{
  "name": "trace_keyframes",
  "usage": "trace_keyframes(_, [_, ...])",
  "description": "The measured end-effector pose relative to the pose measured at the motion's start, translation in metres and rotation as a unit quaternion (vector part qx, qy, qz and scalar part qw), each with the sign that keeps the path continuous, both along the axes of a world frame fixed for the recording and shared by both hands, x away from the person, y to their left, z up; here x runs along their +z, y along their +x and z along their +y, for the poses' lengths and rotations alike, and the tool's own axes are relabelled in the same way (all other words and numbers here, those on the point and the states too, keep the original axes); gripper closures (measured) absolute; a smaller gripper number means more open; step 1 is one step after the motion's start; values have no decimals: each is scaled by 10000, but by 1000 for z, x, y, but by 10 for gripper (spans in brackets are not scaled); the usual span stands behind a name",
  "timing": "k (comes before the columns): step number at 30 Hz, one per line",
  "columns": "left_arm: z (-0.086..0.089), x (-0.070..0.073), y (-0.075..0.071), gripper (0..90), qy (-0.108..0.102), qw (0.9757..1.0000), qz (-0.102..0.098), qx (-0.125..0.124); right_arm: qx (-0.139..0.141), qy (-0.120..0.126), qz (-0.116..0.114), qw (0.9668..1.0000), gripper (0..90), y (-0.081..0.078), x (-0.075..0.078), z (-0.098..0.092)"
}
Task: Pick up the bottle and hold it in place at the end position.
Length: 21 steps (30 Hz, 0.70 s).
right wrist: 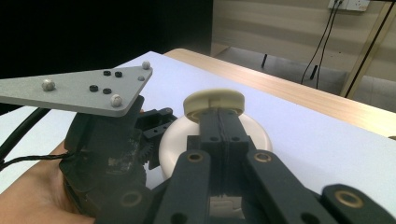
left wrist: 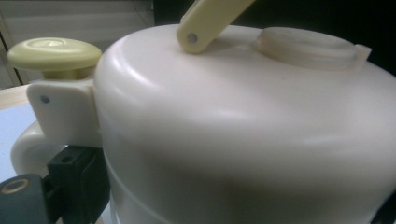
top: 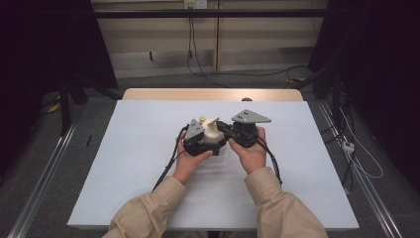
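A cream plastic pot (top: pixel 212 133) with a domed top (left wrist: pixel 243 121) stands at the middle of the table between both grippers. It has a yellowish handle arm (left wrist: pixel 205 21), a round knob (left wrist: pixel 53 53) and a round cap (left wrist: pixel 306 46) with a small tab. My left gripper (top: pixel 200 140) has its jaws on either side of the pot's body, closed on it. My right gripper (right wrist: pixel 219 116) comes in from the right with jaws pressed together and its tips against the cap (right wrist: pixel 215 100). Whether they pinch the tab is hidden. In the right gripper view, the left gripper (right wrist: pixel 107 140) sits in a hand.
A white sheet (top: pixel 138 163) covers the table, with a wooden strip (top: pixel 213 94) bare along the far edge. Cables (top: pixel 168 163) trail from both grippers toward the person. Dark curtains and floor rails flank the table.
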<state>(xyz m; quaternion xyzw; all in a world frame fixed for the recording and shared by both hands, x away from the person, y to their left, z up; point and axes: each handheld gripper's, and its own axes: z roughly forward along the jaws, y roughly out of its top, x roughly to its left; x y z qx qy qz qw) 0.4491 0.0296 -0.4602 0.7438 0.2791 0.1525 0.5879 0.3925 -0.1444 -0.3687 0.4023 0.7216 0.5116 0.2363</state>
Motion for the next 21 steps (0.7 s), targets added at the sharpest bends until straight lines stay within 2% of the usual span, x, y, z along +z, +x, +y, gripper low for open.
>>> trace_keyframes(21, [0,0,0,61,2,10000,-1,-2,12,-20,-13,10000,900,4,1,4])
